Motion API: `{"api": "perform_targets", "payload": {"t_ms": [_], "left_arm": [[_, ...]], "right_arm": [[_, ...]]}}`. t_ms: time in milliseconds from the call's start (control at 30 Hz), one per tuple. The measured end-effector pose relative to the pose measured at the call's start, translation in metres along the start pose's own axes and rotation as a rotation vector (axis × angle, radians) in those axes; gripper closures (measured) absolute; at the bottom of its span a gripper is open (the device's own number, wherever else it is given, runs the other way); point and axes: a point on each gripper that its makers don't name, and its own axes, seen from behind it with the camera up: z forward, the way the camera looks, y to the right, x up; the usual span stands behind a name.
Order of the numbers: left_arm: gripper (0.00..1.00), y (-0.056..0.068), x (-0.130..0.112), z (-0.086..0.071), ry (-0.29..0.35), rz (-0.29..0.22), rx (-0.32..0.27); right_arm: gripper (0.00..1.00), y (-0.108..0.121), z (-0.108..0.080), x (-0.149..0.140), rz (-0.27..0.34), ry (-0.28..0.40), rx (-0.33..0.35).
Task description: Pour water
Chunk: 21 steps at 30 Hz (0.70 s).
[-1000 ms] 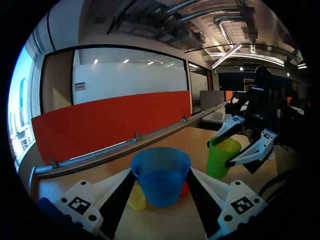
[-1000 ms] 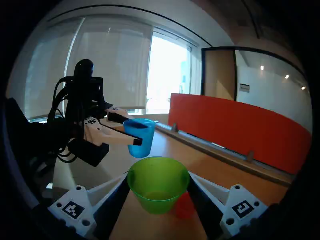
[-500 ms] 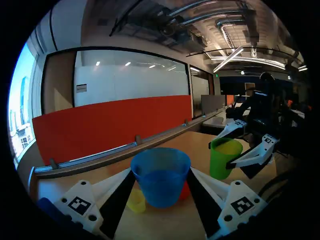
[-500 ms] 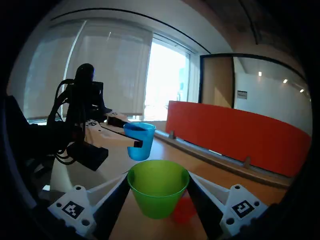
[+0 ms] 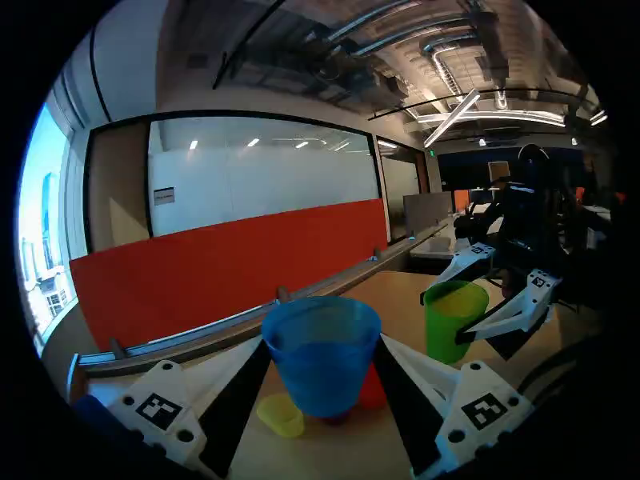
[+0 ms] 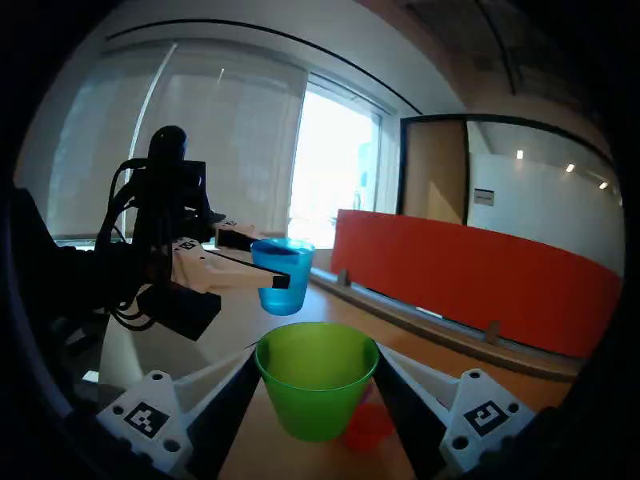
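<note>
Sitting clamped in left tool (image 5: 322,346): blue cup (image 5: 322,364)

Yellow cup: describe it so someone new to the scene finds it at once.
Start at the wooden table that runs along the orange partition. Look below the blue cup gripped in the left claw: the yellow cup sits on the tabletop, beside a red cup. It is the only yellow one, and unlike the blue cup and the green cup, no claw holds it.
</note>
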Motion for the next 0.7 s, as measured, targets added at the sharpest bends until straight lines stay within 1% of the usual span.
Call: {"api": "perform_targets", "payload": {"t_ms": [267, 400, 500, 700], "left_arm": [[0.15, -0.006, 0.011, 0.000, 0.014, 0.061, 0.020], [0.15, -0.007, 0.017, 0.000, 0.017, 0.094, 0.029], [0.15, -0.008, 0.021, 0.000, 0.014, 0.132, 0.036], [0.15, -0.011, 0.032, 0.000, 0.012, 0.223, 0.051]], "right_arm": [[0.07, -0.001, 0.001, 0.007, 0.011, 0.009, 0.006], [0.07, -0.005, 0.004, 0.008, 0.029, 0.013, 0.019], [0.07, -0.008, 0.005, 0.010, 0.038, 0.015, 0.032], [0.07, -0.013, 0.008, 0.007, 0.031, 0.007, 0.046]]}}
